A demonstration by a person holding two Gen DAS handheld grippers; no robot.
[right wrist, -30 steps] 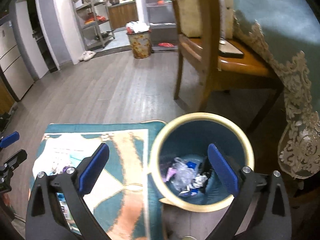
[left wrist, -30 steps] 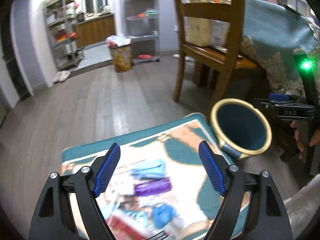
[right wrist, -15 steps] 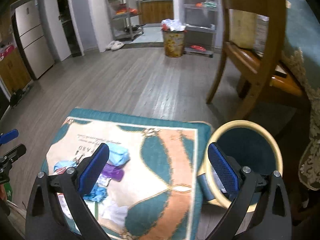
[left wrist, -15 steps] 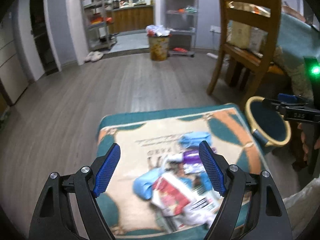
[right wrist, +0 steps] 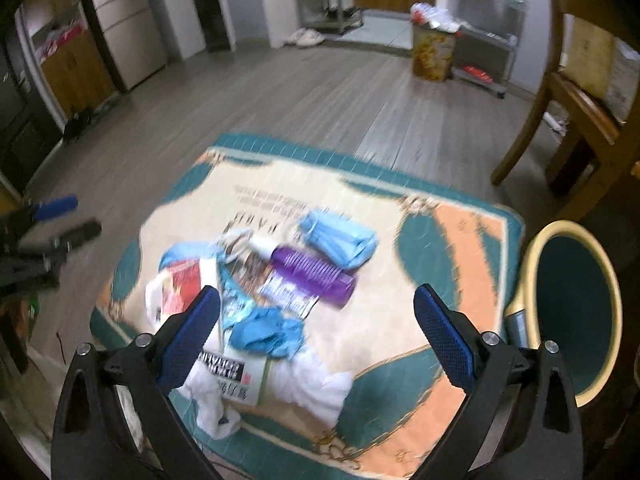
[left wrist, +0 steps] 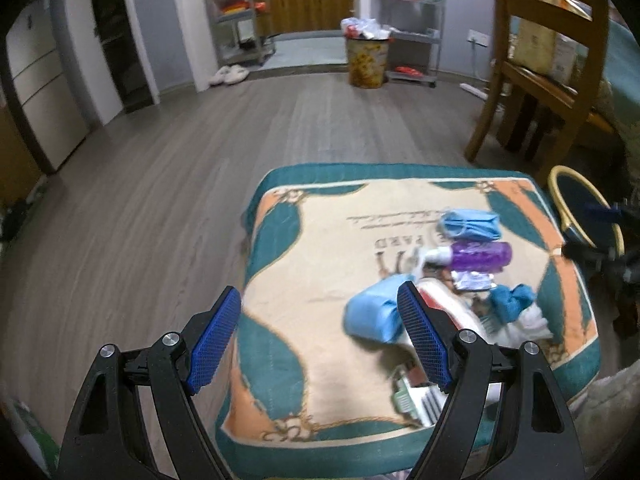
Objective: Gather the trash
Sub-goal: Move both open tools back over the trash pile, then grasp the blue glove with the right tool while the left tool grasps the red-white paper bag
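Both grippers have swung away from the bin since a second ago: then the right wrist view looked straight down into it, and now both views face the litter on the cushion (right wrist: 460,240).

Taking the purple bottle (right wrist: 310,276) as landmark and going left to right in the right wrist view: far to its left the left gripper (left wrist: 320,332) shows at the frame edge, jaws wide apart and holding nothing. Just left of the bottle lies a red-and-white wrapper (right wrist: 180,284) with a pale blue bag behind it. In front of the bottle sit a crumpled blue glove (right wrist: 268,334) and white printed packaging (right wrist: 248,372). Touching the bottle's far side is a folded blue mask (right wrist: 340,236). Well to the right of the bottle, off the cushion's edge, stands the bin (right wrist: 576,312), teal inside with a yellow rim; what it holds cannot be seen from here.

The right gripper (right wrist: 316,332) hovers above the pile, jaws spread wide and empty, roughly over the glove and the bottle's near end.

Judged from this, a new pickup is beginning. The next move calls for choosing one piece, probably the glove or bottle, lowering so the fingers straddle it, closing, then carrying it right to the bin. Motion blur leaves finer details unclear.
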